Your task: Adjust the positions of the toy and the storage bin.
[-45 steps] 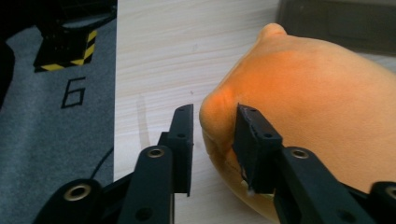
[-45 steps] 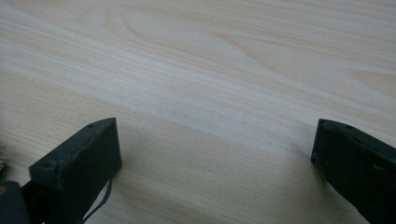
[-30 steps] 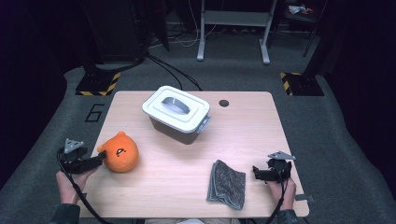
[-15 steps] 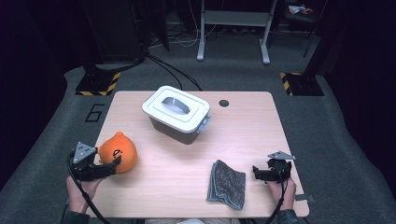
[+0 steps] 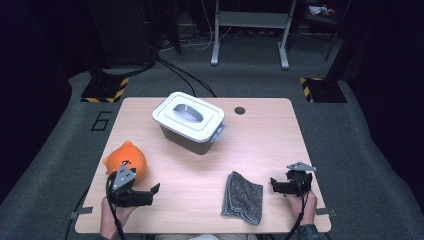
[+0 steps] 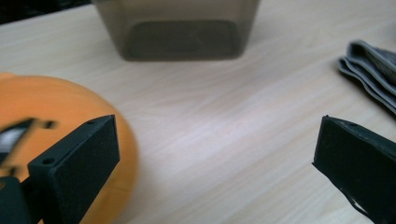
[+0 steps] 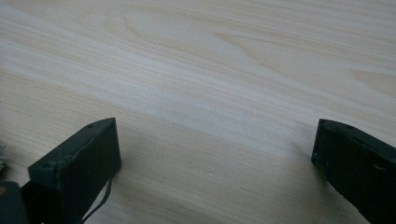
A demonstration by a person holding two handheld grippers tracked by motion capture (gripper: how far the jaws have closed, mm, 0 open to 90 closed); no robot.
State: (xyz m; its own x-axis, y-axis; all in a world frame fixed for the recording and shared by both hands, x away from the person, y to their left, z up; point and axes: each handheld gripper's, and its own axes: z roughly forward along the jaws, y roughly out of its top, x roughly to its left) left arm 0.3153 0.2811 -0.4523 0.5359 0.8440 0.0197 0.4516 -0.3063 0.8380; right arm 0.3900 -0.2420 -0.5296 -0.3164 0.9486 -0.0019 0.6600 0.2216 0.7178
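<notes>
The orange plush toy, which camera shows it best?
The high view: the whole orange plush toy sits near the table's left edge. The left gripper view shows a blurred orange side of it behind one jaw.

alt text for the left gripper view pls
The left gripper holds its black jaws wide open over bare wood table, an orange plush toy behind its left jaw. Smoky plastic bin ahead; folded grey cloth at right.

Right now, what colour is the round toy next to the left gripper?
Orange. The round toy shows best in the high view, beside the left gripper.
</notes>
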